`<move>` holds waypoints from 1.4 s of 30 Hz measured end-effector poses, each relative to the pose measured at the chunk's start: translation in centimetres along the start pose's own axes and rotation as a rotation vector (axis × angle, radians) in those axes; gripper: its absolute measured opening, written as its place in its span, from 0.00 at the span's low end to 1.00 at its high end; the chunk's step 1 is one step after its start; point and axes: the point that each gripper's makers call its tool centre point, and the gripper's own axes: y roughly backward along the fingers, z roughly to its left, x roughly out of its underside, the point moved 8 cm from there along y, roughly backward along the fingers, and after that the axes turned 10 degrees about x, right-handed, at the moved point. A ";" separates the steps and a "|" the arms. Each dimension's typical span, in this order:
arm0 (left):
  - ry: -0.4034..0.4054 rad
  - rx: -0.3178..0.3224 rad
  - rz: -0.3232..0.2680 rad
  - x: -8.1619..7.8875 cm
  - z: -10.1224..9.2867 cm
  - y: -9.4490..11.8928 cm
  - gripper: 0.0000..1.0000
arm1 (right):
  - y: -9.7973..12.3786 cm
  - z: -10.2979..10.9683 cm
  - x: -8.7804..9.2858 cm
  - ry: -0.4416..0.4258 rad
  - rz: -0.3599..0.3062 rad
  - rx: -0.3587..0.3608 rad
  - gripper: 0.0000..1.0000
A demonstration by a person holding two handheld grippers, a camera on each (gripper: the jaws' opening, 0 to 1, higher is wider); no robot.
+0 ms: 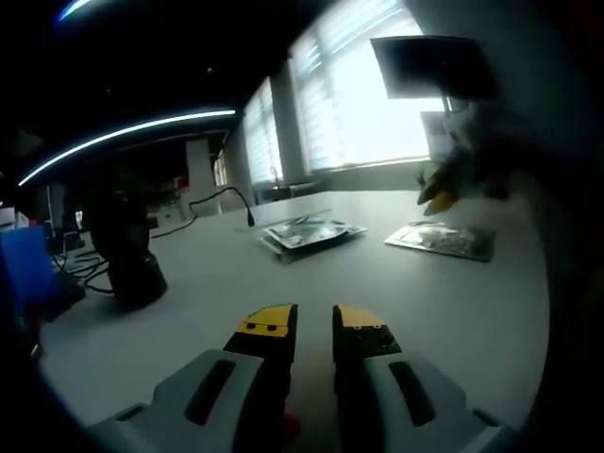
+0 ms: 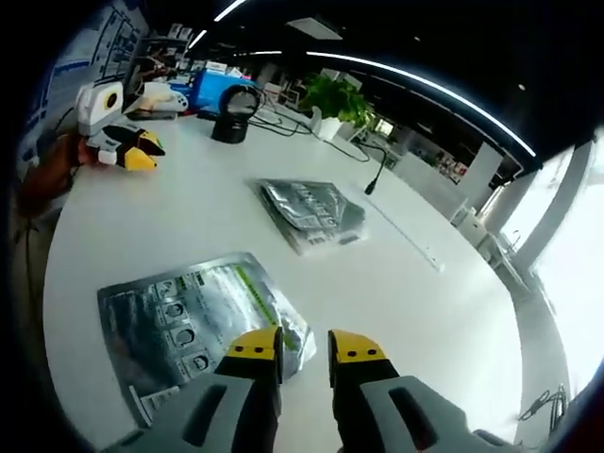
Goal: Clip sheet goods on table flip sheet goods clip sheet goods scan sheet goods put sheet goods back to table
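A silvery printed sheet pack (image 2: 193,316) lies flat on the white table (image 2: 415,283), just ahead and left of my right gripper (image 2: 306,351). Its jaws stand a little apart with nothing between them, the left tip over the pack's near corner. A second pile of sheet packs (image 2: 311,212) lies farther out. In the left gripper view the same pile (image 1: 307,233) and the flat pack (image 1: 442,239) lie across the table. My left gripper (image 1: 314,326) hovers low over bare table, narrowly open and empty. The right gripper (image 1: 439,193) shows blurred above the flat pack.
A black scanner stand (image 1: 132,255) sits at the table's left with cables; in the right gripper view the stand (image 2: 236,99) is at the far end. A gooseneck microphone (image 2: 377,170) rises mid-table. The left gripper (image 2: 127,151) and a person's hand show at far left. Plants (image 2: 330,94) stand behind.
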 end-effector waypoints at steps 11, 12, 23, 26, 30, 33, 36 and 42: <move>0.004 0.007 0.002 0.0 -0.1 0.0 0.08 | -0.8 0.0 0.7 -0.021 0.051 -0.046 0.18; 0.005 0.008 0.002 0.0 -0.1 0.0 0.08 | -0.8 0.0 0.8 -0.022 0.055 -0.047 0.18; 0.008 0.012 0.004 0.0 -0.2 0.0 0.08 | -1.6 0.1 1.1 -0.082 0.105 -0.108 0.19; 0.010 0.010 0.007 0.0 -0.2 0.0 0.08 | -2.0 -0.1 1.1 -0.075 0.107 -0.116 0.21; 0.011 0.010 0.007 0.1 -0.2 0.0 0.08 | -1.8 0.0 1.1 -0.096 0.120 -0.139 0.21; 0.011 0.010 0.007 0.1 -0.2 0.1 0.08 | -1.9 -0.1 1.3 -0.123 0.137 -0.152 0.21; 0.011 0.011 0.006 0.1 -0.2 0.1 0.08 | -1.9 -0.1 1.3 -0.152 0.152 -0.171 0.20; 0.013 0.014 0.005 0.1 -0.2 0.1 0.08 | -2.0 0.2 1.3 -0.189 0.184 -0.221 0.16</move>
